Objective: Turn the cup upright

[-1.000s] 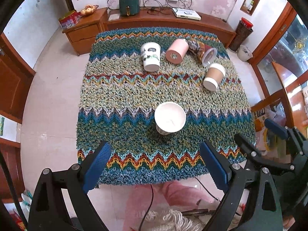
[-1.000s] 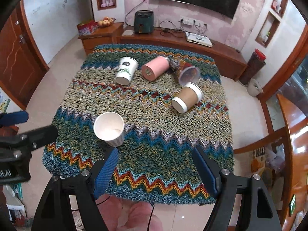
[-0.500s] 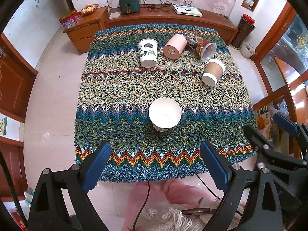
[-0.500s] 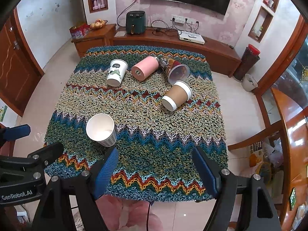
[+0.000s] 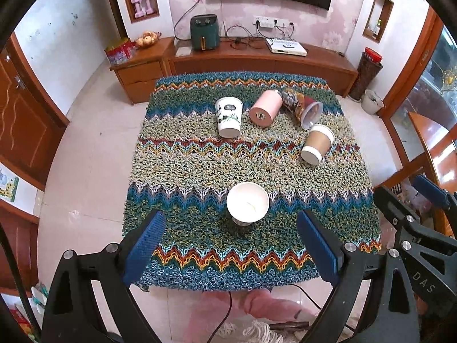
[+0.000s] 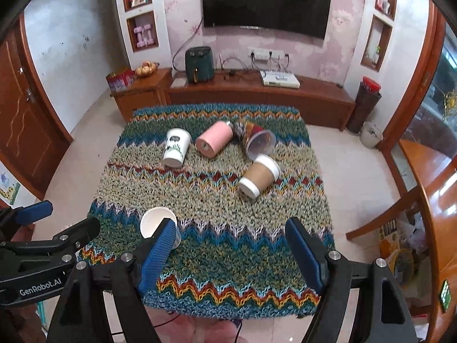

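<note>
Both tools, left (image 5: 230, 243) and right (image 6: 228, 245), are hovering wide apart and gripping nothing. A white paper cup (image 5: 248, 206) is standing mouth-up on the shaggy zigzag-knit cloth (image 5: 200, 157) covering the bench, while four cylindrical cups are lying farther back.

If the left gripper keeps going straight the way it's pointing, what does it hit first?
Probably the upright white paper cup, centred ahead of the open left gripper on the zigzag knitted cloth; depth is uncertain.
</note>
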